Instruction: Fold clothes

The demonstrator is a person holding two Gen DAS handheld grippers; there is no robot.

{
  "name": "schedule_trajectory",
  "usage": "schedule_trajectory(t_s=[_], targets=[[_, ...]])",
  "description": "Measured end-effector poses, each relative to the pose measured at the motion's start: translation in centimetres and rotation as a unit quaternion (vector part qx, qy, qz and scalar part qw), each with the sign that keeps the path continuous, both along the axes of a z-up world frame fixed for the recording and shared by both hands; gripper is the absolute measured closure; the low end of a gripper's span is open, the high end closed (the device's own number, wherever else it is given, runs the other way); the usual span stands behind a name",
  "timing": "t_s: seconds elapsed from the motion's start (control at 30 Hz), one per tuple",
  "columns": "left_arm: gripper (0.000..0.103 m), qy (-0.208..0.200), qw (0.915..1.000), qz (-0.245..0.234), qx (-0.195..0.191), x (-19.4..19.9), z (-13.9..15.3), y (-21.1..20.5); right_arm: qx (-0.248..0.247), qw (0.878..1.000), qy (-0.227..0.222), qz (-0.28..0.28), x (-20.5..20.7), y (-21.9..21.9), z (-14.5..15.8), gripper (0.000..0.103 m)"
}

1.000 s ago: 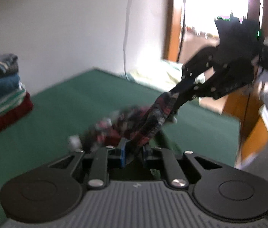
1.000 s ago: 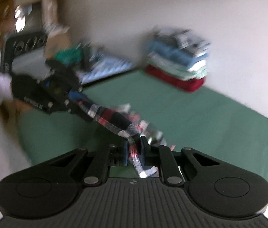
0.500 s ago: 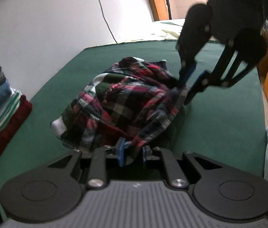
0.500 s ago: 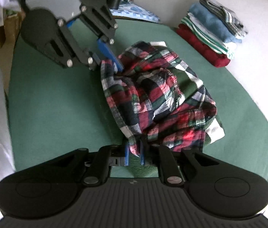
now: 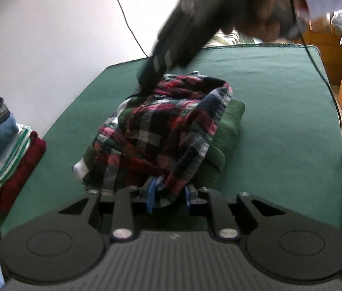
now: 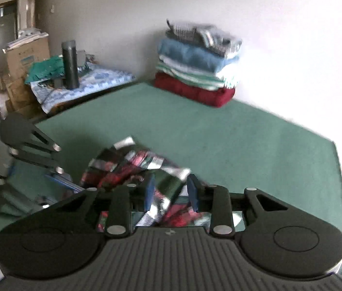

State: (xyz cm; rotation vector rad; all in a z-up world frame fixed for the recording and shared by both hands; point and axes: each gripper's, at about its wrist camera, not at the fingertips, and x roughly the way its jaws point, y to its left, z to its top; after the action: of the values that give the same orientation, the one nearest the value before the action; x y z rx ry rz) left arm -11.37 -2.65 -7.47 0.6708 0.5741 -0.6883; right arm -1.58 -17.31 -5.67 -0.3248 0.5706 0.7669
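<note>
A red, green and white plaid shirt (image 5: 161,131) lies crumpled in the middle of the green table cover (image 5: 280,121). My left gripper (image 5: 169,195) is shut on a bunched hem at the shirt's near edge. In the right wrist view the shirt (image 6: 127,167) lies blurred under my right gripper (image 6: 171,191), whose jaws stand apart over the cloth. The right gripper (image 5: 183,36) shows as a dark blur above the shirt's far side in the left wrist view. The left gripper (image 6: 32,150) appears at the shirt's left edge.
A stack of folded clothes (image 6: 197,65) sits against the wall; the same stack (image 5: 1,150) is at the left. A ridge of the green cover (image 5: 229,126) is bunched beside the shirt. A dark cylinder (image 6: 70,65), patterned cloth (image 6: 81,84) and cardboard boxes (image 6: 25,55) lie beyond the table.
The shirt was carried stretched between both grippers, then set down on the cover. The right gripper's jaws have opened and let go of the cloth; its camera has tilted up.
</note>
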Motion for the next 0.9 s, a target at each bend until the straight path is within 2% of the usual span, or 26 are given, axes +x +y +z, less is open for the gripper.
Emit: schedule_trajectory(t_s=[0.03, 0.1, 0.2, 0.23, 0.33, 0.47, 0.57, 0.7, 0.77, 0.83, 0.9], targets=[[0.074, 0.003, 1.0000, 0.003, -0.002, 0.0, 0.1, 0.1, -0.016, 1.000, -0.007, 0.000, -0.7, 0.5, -1.0, 0.070], [0.072, 0.012, 0.9998, 0.011, -0.012, -0.4, 0.5, 0.5, -0.050, 0.998, -0.034, -0.001, -2.5, 1.2, -2.7, 0.070], [0.068, 0.024, 0.9986, 0.028, -0.037, -1.4, 1.9, 1.6, -0.066, 0.995, -0.071, 0.000, -5.0, 1.4, -3.9, 0.069], [0.064, 0.027, 0.9979, 0.034, -0.047, -1.7, 2.6, 2.0, -0.067, 0.995, -0.079, -0.002, -5.2, 1.4, -4.1, 0.069], [0.055, 0.034, 0.9937, 0.055, -0.092, -1.9, 5.3, 3.4, -0.065, 0.993, -0.100, -0.010, -5.5, 1.4, -4.6, 0.068], [0.054, 0.034, 0.9802, 0.081, -0.178, 0.1, 7.7, 3.9, -0.061, 0.990, -0.128, -0.021, -5.8, 1.3, -5.1, 0.068], [0.054, 0.060, 0.9736, 0.082, -0.204, 2.6, 6.3, 2.6, -0.066, 0.986, -0.148, -0.028, -6.5, 1.4, -5.4, 0.068], [0.054, 0.135, 0.9710, 0.083, -0.179, 4.4, 1.3, 1.6, -0.061, 0.989, -0.133, -0.025, -7.3, 0.7, -4.9, 0.071], [0.051, 0.126, 0.9730, 0.075, -0.178, 3.7, -0.2, 1.7, -0.057, 0.991, -0.117, -0.022, -7.8, 0.1, -4.7, 0.073], [0.043, 0.129, 0.9706, 0.074, -0.190, 3.5, -0.5, 1.7, -0.057, 0.993, -0.099, -0.023, -7.9, -0.1, -4.5, 0.073], [0.042, 0.129, 0.9715, 0.071, -0.186, 3.4, -0.5, 1.5, -0.056, 0.995, -0.077, -0.029, -7.9, -0.1, -4.1, 0.075]])
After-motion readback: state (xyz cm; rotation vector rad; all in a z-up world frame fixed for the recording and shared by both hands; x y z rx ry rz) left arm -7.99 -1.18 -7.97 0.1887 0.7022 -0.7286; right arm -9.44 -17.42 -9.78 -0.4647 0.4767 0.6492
